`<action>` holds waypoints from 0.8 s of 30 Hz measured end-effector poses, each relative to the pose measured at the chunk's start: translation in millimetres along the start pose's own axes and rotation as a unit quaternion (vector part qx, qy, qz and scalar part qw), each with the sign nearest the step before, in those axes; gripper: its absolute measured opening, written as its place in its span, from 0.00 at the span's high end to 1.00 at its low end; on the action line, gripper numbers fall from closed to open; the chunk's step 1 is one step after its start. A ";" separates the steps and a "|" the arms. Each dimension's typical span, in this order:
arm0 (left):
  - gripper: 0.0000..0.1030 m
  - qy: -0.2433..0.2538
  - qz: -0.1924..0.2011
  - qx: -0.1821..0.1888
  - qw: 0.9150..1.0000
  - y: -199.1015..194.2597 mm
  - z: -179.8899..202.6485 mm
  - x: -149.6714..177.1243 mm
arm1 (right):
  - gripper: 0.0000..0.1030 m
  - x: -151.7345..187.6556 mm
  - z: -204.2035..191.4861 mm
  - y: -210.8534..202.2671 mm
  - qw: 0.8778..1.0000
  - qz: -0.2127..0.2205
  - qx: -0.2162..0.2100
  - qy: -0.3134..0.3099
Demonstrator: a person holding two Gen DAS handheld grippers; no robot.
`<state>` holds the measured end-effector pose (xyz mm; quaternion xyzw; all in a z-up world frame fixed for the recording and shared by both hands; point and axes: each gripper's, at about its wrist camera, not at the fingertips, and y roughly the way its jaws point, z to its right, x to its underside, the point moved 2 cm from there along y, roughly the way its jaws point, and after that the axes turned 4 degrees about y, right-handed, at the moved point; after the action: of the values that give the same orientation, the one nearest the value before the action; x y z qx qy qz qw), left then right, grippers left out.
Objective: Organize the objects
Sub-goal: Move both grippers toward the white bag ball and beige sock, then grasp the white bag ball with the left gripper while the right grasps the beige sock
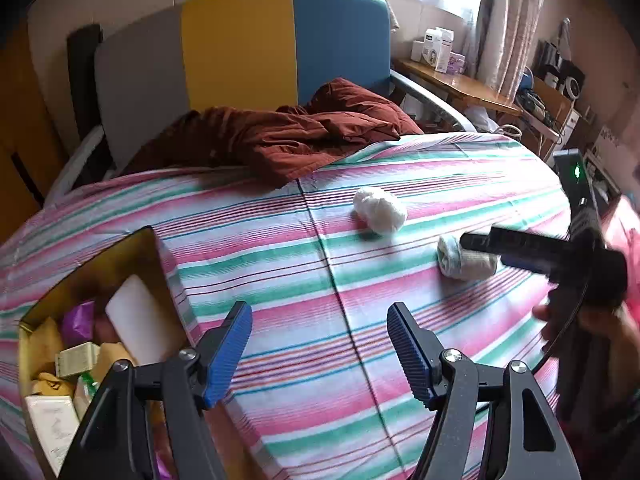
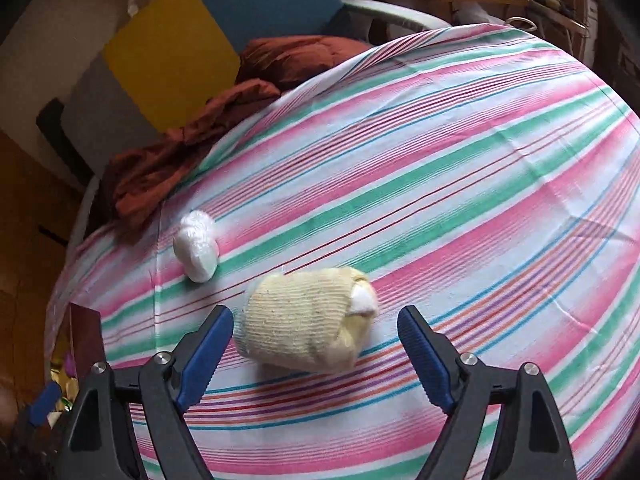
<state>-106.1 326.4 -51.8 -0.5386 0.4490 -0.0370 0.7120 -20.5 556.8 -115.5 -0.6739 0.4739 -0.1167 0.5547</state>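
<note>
A rolled cream-yellow sock bundle (image 2: 308,320) lies on the striped bed sheet (image 2: 460,152). My right gripper (image 2: 316,344) is open, its blue pads on either side of the bundle, not touching it. The bundle also shows in the left wrist view (image 1: 466,260), partly behind the right gripper (image 1: 500,246). A rolled white sock bundle (image 2: 197,246) lies farther left, also in the left wrist view (image 1: 380,210). My left gripper (image 1: 320,344) is open and empty above the sheet, beside an open gold box (image 1: 100,264) of small items.
A rumpled rust-red blanket (image 1: 296,136) lies at the head of the bed, before a grey, yellow and blue headboard (image 1: 240,48). A wooden desk (image 1: 452,80) with boxes stands at the right, by the window. The gold box holds a white block (image 1: 138,320) and packets.
</note>
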 end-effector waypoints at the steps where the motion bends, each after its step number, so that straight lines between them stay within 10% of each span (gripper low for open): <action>1: 0.31 -0.003 -0.003 0.001 1.000 3.0 -0.3 -3.0 | 0.17 -0.5 -1.9 3.2 1.000 -0.001 0.007 -0.006; 24: 0.31 -0.059 -0.074 0.037 0.995 134.9 36.3 -97.7 | 0.33 -5.1 -2.2 -3.1 0.994 -0.009 0.085 -0.067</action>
<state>-197.6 461.6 -100.6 -0.5445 0.3639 -0.0745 0.7521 -23.1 559.2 -110.2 -0.6344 0.4181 -0.1161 0.6398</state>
